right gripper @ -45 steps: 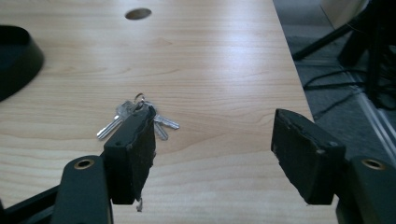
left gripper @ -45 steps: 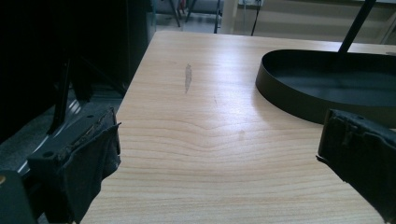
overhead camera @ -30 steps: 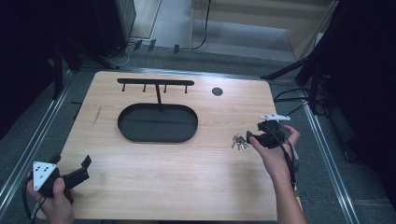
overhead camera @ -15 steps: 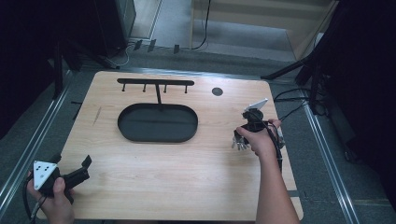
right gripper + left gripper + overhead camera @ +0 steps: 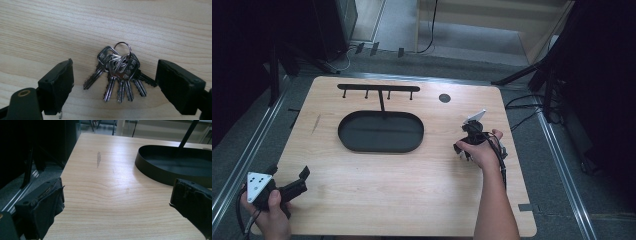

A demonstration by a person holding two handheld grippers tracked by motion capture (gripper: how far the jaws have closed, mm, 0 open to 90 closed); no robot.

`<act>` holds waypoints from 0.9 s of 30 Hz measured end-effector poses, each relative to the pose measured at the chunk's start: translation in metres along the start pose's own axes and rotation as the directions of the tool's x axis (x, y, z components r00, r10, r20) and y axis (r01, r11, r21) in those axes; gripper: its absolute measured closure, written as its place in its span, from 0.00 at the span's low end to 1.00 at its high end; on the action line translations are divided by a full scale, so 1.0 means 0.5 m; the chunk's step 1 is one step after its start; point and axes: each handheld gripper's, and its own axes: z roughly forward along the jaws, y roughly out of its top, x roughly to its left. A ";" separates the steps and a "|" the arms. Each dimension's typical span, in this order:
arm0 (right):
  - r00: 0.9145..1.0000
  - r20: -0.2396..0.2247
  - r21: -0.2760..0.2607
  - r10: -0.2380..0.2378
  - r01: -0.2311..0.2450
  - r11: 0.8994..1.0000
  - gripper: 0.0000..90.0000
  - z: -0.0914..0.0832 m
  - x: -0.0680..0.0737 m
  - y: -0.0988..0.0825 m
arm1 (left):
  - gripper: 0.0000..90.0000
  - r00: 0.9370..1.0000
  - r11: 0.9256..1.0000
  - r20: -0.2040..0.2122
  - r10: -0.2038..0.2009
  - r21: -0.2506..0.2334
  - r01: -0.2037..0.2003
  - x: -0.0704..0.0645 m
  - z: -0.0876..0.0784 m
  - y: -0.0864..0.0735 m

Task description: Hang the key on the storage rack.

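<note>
A bunch of several silver keys [image 5: 120, 72] on one ring lies flat on the wooden table [image 5: 412, 190]. In the right gripper view my right gripper [image 5: 115, 85] is open, one black jaw on each side of the bunch, and neither jaw touches it. From the high view the right gripper [image 5: 468, 145] points steeply down at the table's right side, and the hand hides most of the keys. My left gripper [image 5: 303, 181] is held at the front left corner, open, with nothing but bare wood between its fingers [image 5: 42, 205].
A black oval tray [image 5: 381, 132] sits at the table's middle-left, with a black hook rack [image 5: 379, 89] standing behind it. A small dark round hole [image 5: 444, 98] lies near the back edge. The tray's rim [image 5: 150, 171] is ahead of the left gripper. Metal rails and cables flank the table.
The right hand has moved left and forward and tipped the gripper down, so that its open jaws now straddle the keys. The left gripper has stayed where it was.
</note>
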 end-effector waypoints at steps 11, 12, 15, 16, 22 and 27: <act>1.000 -0.028 0.009 -0.001 0.002 1.000 0.63 0.007 -0.042 -0.030 | 0.00 1.000 1.000 0.006 -0.009 0.009 0.009 0.003 0.002 0.001; 1.000 -0.023 0.008 -0.003 0.003 1.000 0.70 0.005 -0.045 -0.032 | 0.00 1.000 1.000 0.006 -0.010 0.009 0.010 0.003 0.002 0.001; 0.999 -0.051 0.005 -0.010 0.010 1.000 0.88 0.001 -0.055 -0.037 | 0.00 1.000 1.000 0.006 -0.010 0.010 0.010 0.003 0.002 0.001; 0.998 -0.061 0.002 -0.006 0.007 1.000 0.92 -0.002 -0.055 -0.038 | 0.00 1.000 1.000 0.007 -0.010 0.010 0.010 0.003 0.002 0.001; 0.999 -0.032 -0.039 -0.039 0.038 0.999 1.00 -0.043 -0.057 -0.034 | 0.00 1.000 1.000 0.007 -0.012 0.011 0.012 0.003 0.002 0.001; 0.998 -0.027 -0.082 -0.054 0.052 0.995 1.00 -0.072 -0.052 -0.026 | 0.00 1.000 1.000 0.009 -0.016 0.014 0.016 0.004 0.002 0.001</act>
